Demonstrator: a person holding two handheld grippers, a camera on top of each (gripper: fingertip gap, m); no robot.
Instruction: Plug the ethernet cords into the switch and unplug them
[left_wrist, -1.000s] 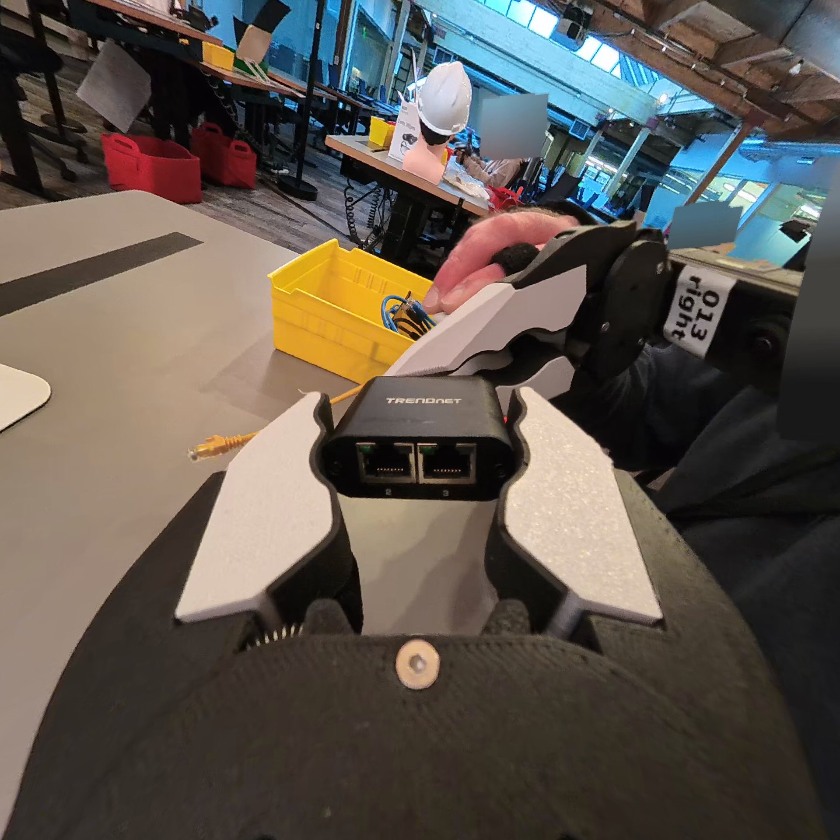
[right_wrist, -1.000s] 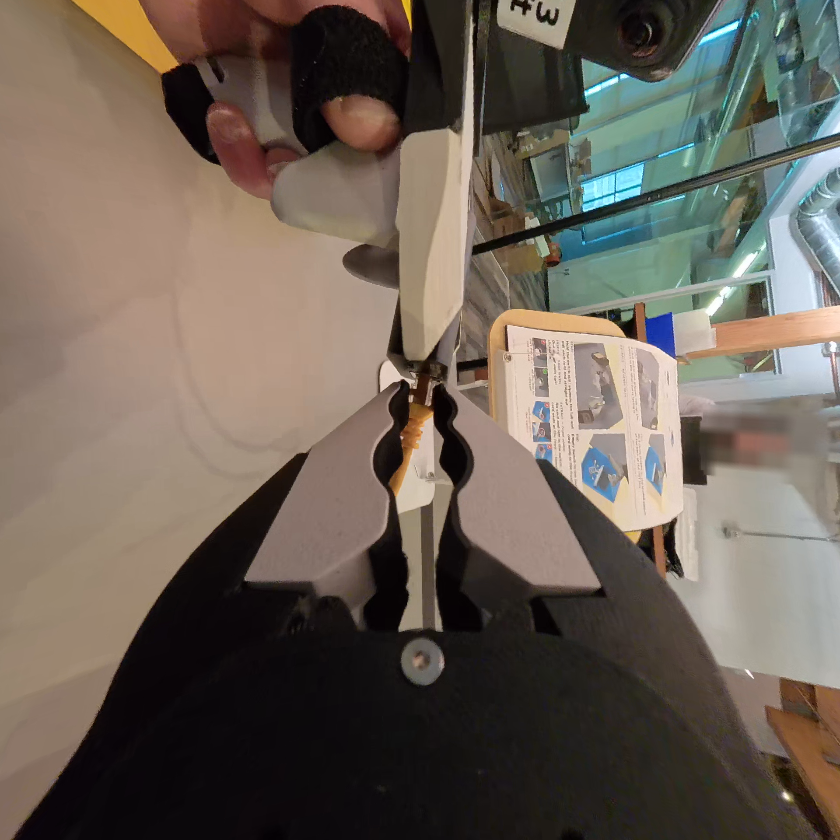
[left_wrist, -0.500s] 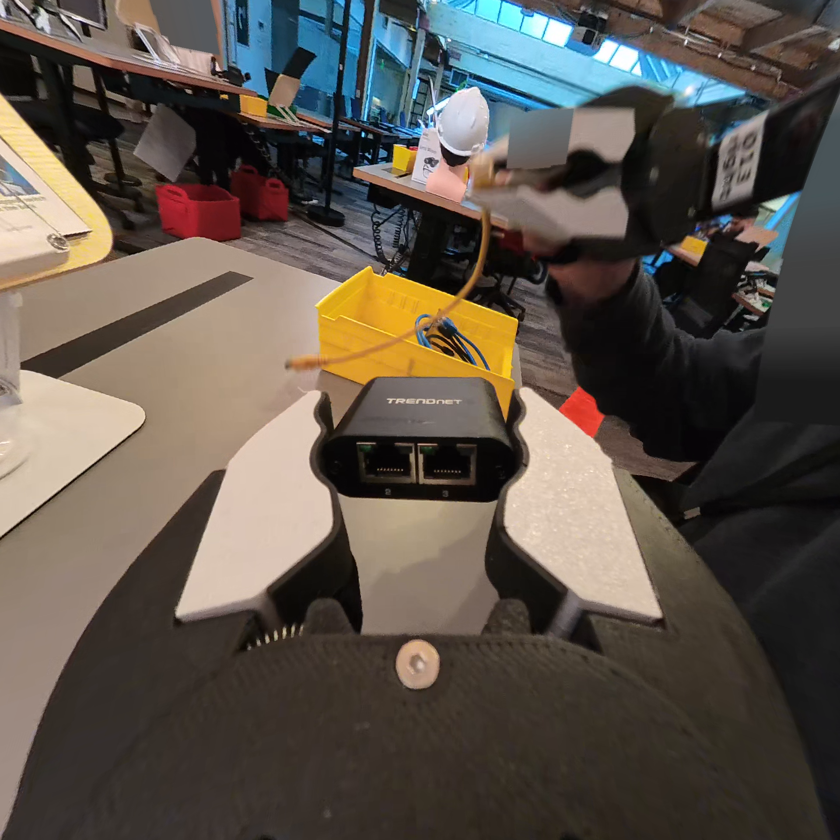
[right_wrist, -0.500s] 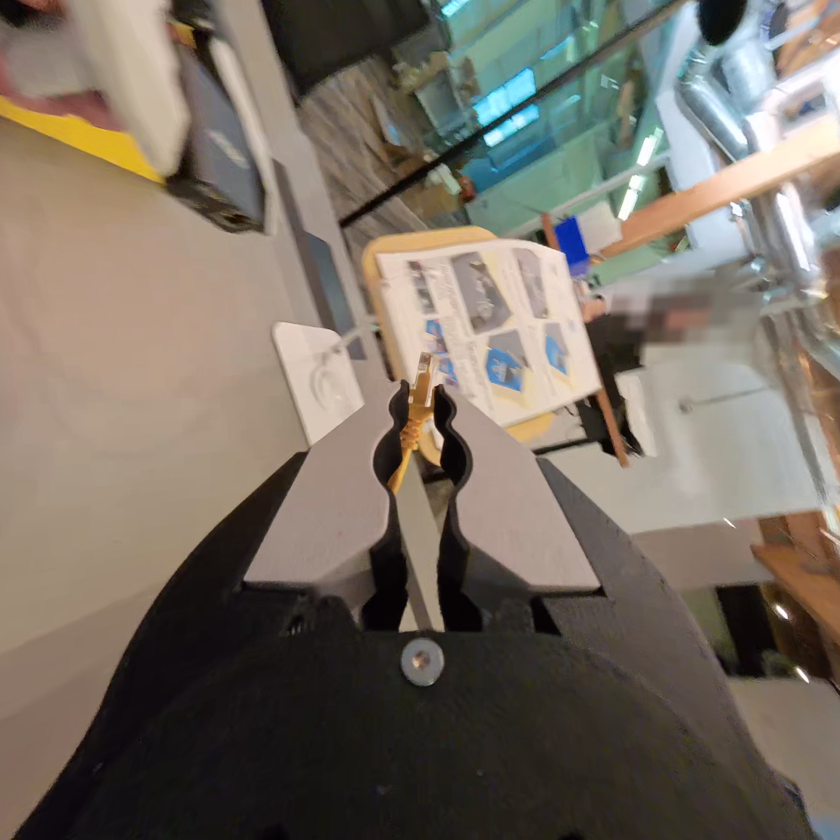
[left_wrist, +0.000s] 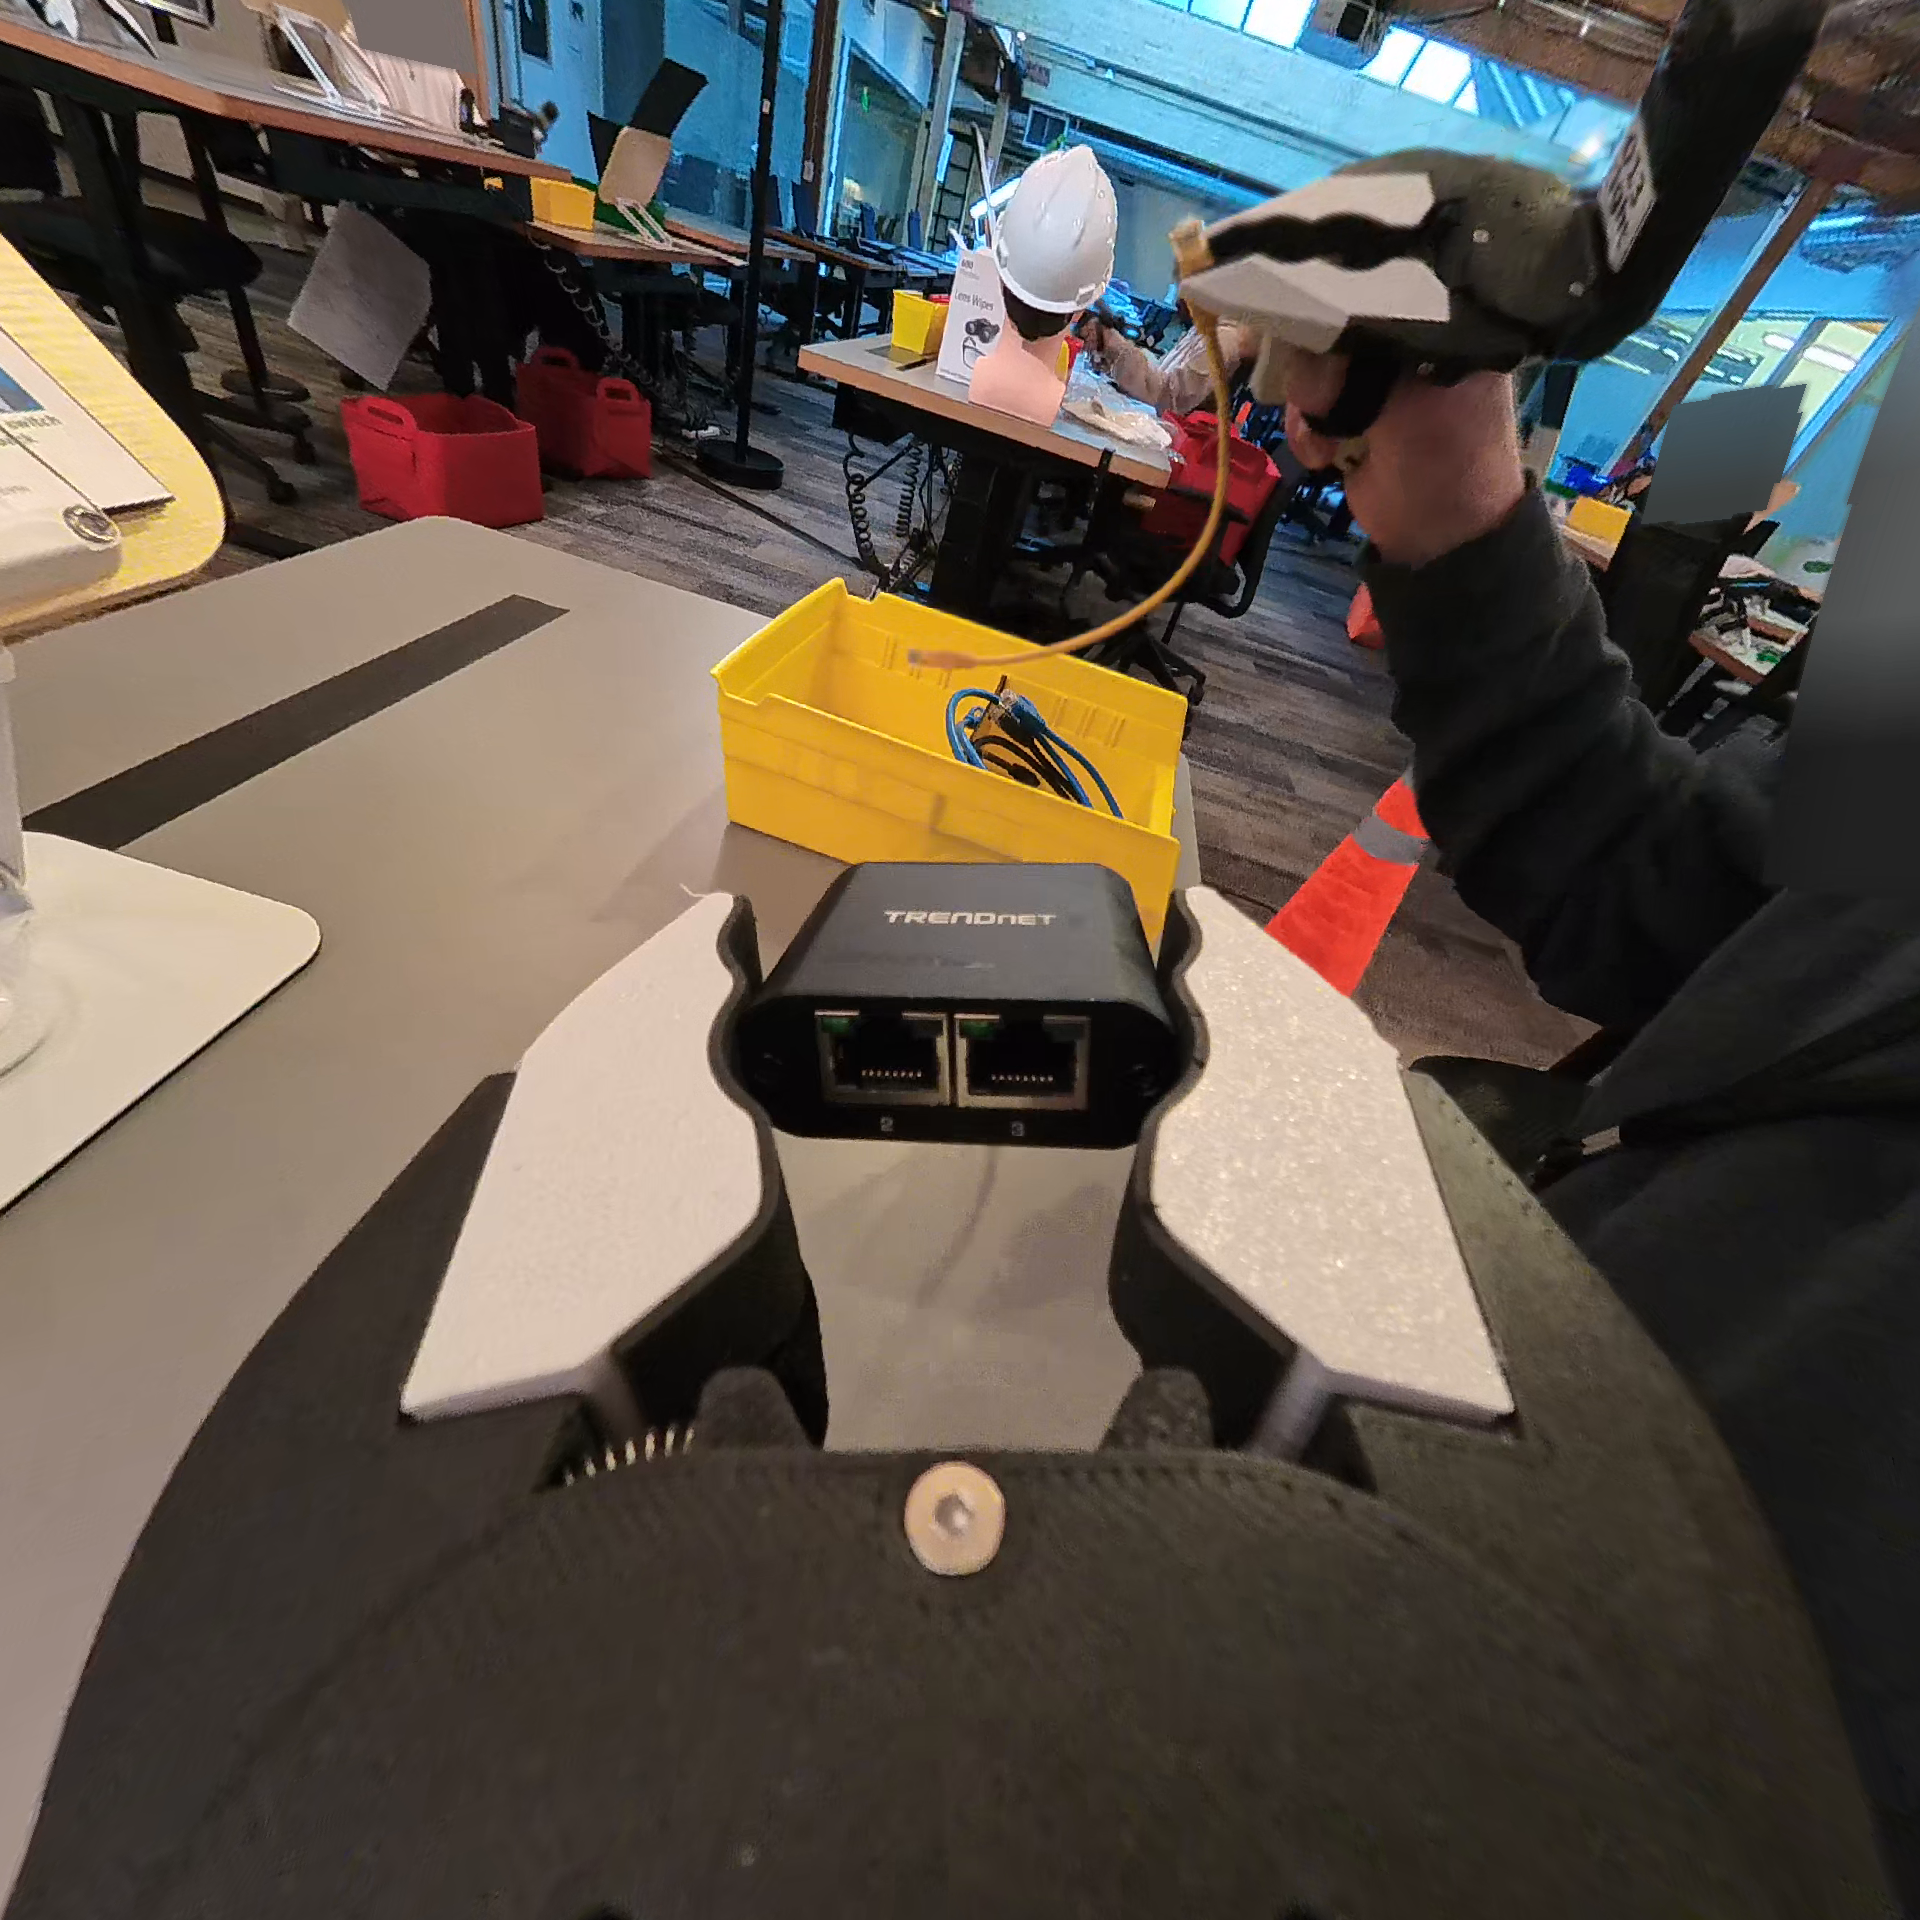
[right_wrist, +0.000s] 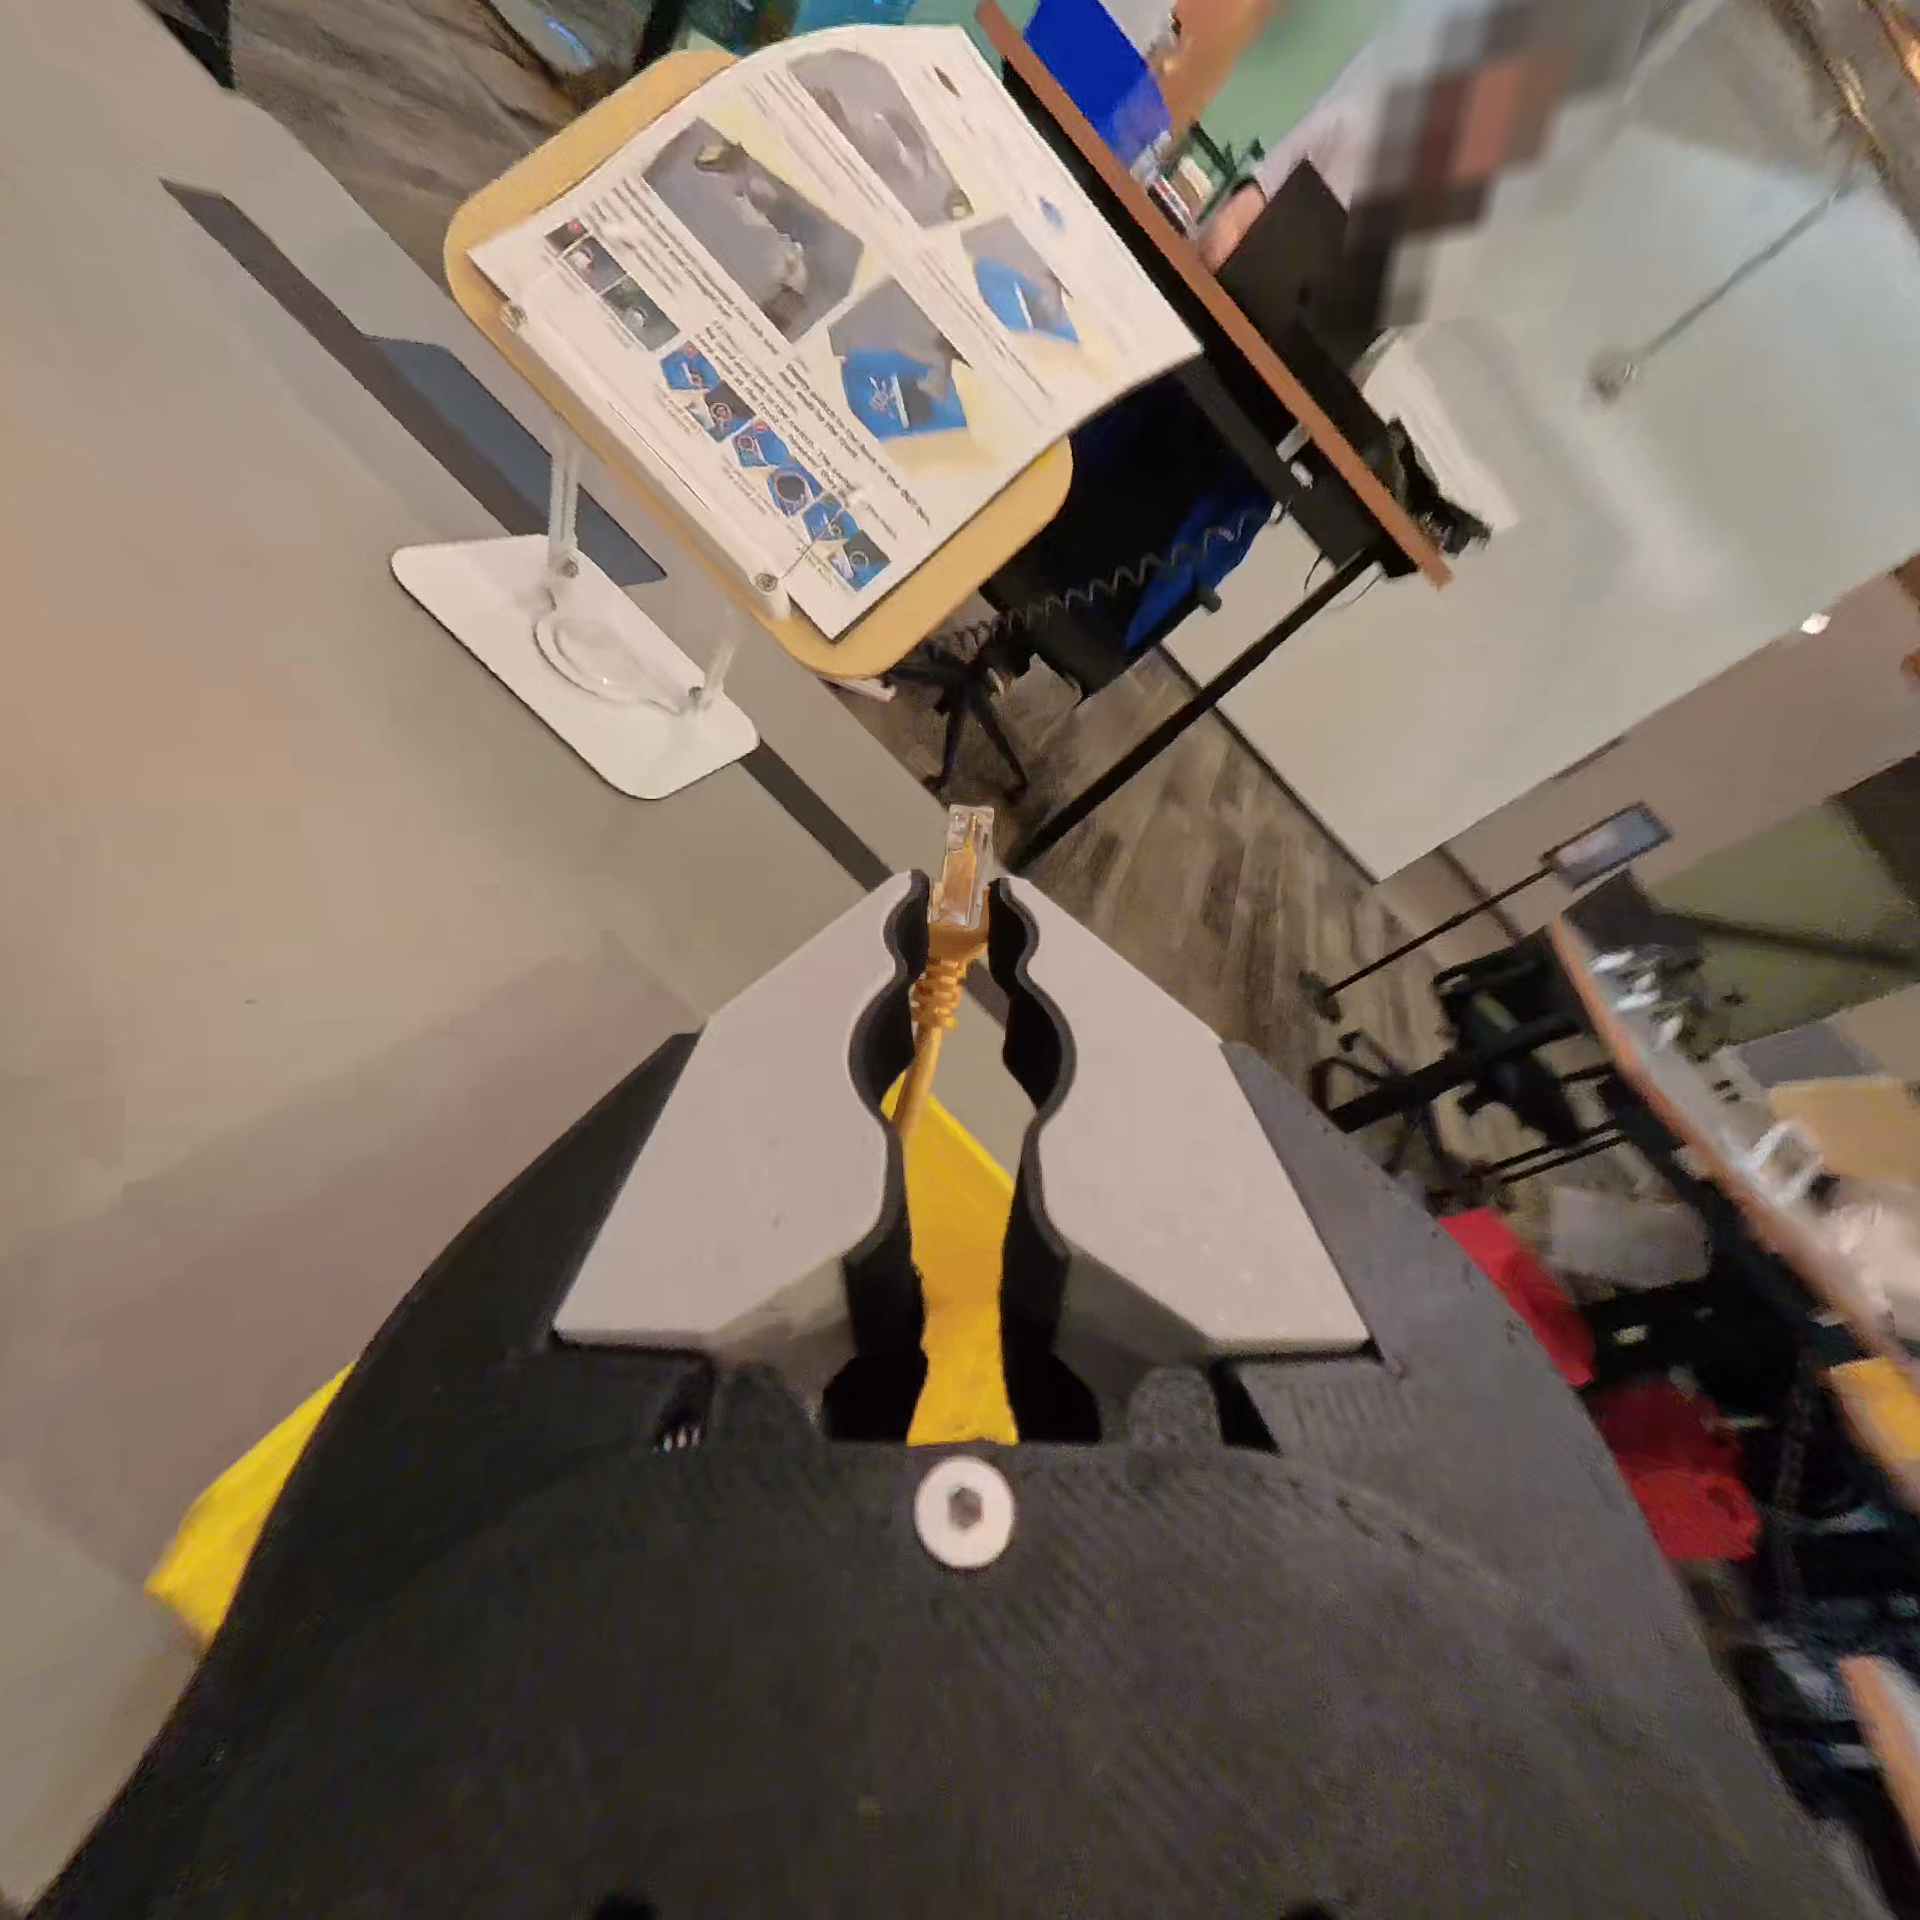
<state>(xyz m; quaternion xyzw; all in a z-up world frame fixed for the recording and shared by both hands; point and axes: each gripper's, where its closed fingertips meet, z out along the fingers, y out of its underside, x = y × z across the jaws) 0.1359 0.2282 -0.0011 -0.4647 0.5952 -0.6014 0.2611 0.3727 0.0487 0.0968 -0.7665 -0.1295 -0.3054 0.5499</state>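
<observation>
My left gripper (left_wrist: 956, 935) is shut on a small black switch (left_wrist: 961, 997) and holds it over the grey table, its two empty ports facing the camera. My right gripper (right_wrist: 958, 904) is shut on the plug end of an orange ethernet cord (right_wrist: 951, 940); the clear plug sticks out past the fingertips. In the left wrist view the right gripper (left_wrist: 1205, 265) is raised high at the upper right, and the orange cord (left_wrist: 1195, 551) hangs from it in a curve, its free end dangling above a yellow bin (left_wrist: 831, 727).
The yellow bin holds a coiled blue cord (left_wrist: 1023, 743) and stands at the table's far edge. A document stand with a printed sheet (right_wrist: 821, 301) on a white base (right_wrist: 582, 665) stands on the table (left_wrist: 364, 831). Beyond are other desks, red bags and an orange cone (left_wrist: 1351, 894). My hands' fingertips stand some 30 centimetres from each other.
My right gripper has lifted from beside the switch up and away to the right, carrying the orange cord off the table. My left gripper keeps its hold on the switch.
</observation>
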